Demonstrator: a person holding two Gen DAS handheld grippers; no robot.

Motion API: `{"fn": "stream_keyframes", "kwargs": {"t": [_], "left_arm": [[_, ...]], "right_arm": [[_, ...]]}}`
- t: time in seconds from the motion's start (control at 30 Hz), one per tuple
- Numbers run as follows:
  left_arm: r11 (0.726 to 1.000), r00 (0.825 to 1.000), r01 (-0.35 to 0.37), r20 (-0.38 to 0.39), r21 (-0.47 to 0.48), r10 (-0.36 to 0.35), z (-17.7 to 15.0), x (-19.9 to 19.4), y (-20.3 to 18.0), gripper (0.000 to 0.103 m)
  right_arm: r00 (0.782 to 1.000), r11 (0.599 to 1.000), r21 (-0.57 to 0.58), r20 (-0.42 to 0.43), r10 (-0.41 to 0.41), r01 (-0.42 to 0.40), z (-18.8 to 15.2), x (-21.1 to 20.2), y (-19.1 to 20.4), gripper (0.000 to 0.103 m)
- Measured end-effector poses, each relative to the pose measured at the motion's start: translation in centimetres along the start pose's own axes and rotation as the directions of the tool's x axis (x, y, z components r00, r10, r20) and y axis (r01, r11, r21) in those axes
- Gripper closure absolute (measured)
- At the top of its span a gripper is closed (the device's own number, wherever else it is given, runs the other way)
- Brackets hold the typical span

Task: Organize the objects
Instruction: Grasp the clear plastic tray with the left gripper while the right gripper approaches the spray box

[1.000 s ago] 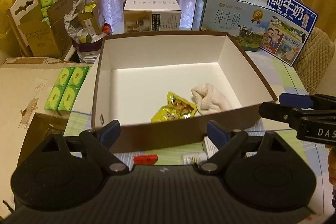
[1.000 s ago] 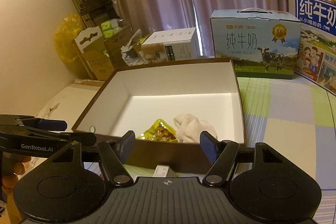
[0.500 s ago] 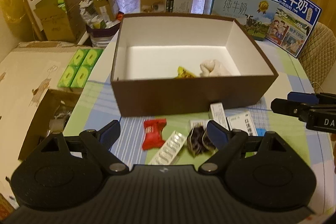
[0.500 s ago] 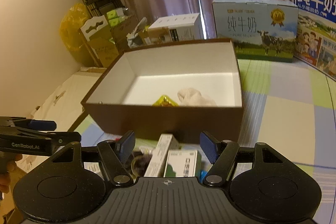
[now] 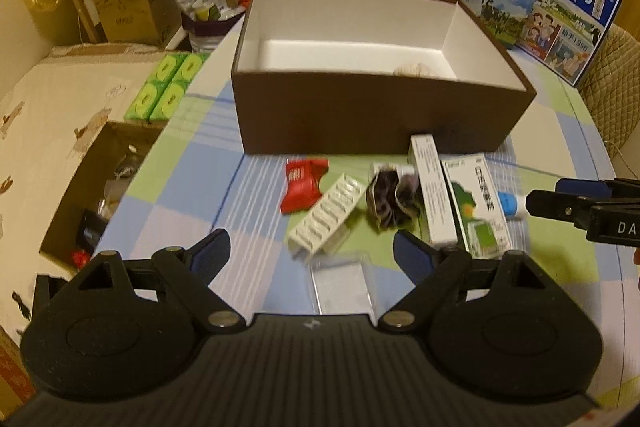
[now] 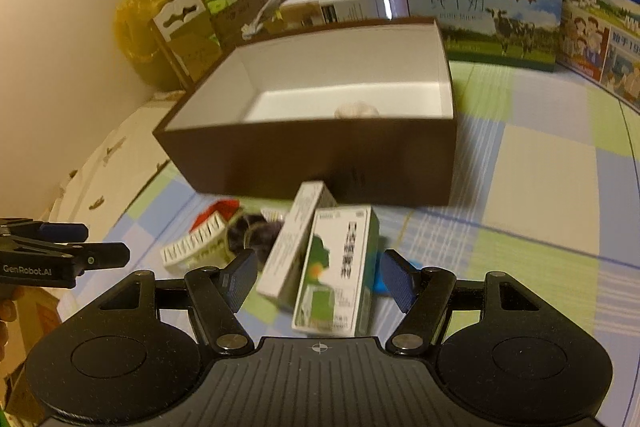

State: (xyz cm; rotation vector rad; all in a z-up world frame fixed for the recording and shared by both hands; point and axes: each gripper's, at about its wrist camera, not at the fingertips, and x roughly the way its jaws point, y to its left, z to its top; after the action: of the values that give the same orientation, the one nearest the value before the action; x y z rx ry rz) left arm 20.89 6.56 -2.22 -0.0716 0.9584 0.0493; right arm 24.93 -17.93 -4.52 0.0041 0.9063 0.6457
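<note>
Both your grippers have pulled back from the box, uncovering the clutter before it. Your left gripper hangs wide open above the blister strip; your right gripper stands open around the green carton, not pressing it. Only a pale cloth tip shows inside; the blue item is half hidden.

Left gripper and right gripper, both angled downward, jaws apart, empty.

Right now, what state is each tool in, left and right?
Left tool: open, holding nothing, above the white blister pack.
Right tool: open, holding nothing, over the green-and-white carton.
</note>
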Motion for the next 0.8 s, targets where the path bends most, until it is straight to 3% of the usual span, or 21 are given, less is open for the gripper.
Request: {"fn": "stream_keyframes", "kwargs": {"t": [0.33, 0.8], "left_arm": [[1.0, 0.997, 0.014, -0.072, 0.012, -0.013, -2.8, 1.5, -1.7, 0.019], [1.0, 0.991, -0.012, -0.136, 0.014, 0.014, -4.1, 4.7, -3.0, 0.019]], "right_arm": [[0.998, 1.0, 0.005, -0.055, -0.012, 0.012, -2.0, 0.5, -0.3, 0.038], [0.992, 0.999, 0.04, -0.121, -0.031, 0.036, -4.2, 1.4, -0.8, 0.038]]}}
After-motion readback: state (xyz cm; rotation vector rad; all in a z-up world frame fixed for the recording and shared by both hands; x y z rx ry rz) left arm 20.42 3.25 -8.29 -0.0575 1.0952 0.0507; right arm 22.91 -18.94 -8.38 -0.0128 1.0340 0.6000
